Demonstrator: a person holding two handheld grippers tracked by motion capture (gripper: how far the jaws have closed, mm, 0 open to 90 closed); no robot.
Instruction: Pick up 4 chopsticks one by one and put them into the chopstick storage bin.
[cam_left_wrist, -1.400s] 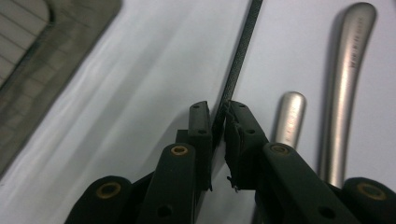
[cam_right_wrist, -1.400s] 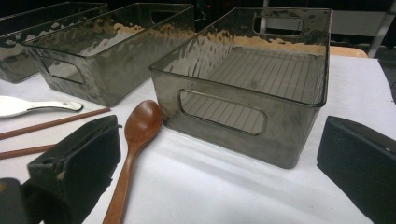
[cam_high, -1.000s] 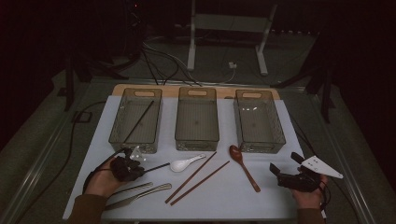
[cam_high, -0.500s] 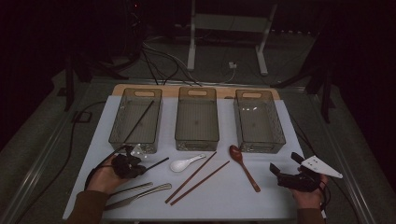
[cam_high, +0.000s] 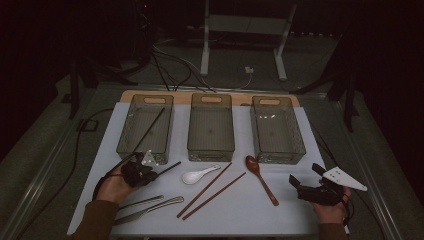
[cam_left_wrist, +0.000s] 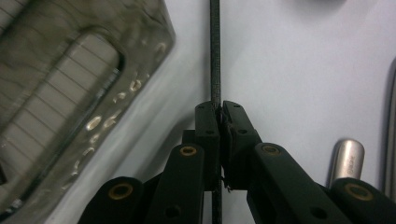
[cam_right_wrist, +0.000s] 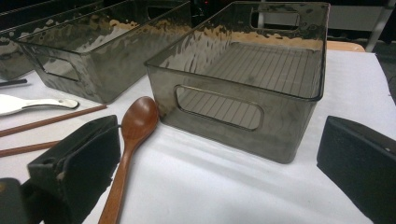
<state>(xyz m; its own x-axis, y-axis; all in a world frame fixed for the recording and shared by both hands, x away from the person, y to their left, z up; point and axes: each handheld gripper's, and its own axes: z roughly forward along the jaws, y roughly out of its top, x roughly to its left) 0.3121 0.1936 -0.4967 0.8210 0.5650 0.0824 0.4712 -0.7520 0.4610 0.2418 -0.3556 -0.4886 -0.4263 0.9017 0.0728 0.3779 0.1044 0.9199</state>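
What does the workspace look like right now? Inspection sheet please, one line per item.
Surface: white sheet over the table.
Job's things: thin black chopstick clamped in the left gripper; another black chopstick lies in the left smoky clear plastic bin.
Clutter: two more empty bins; white ceramic spoon; two brown wooden chopsticks; brown wooden spoon; silver metal cutlery.
Grippers: left shut on the chopstick; right gripper open, holding nothing.
Cables: black leads on the floor beyond the table.
Surroundings: dark room, white stand legs.

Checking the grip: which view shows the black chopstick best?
The left gripper view: the black chopstick sits clamped between the left tool's jaws. The high view shows only a thin dark line.
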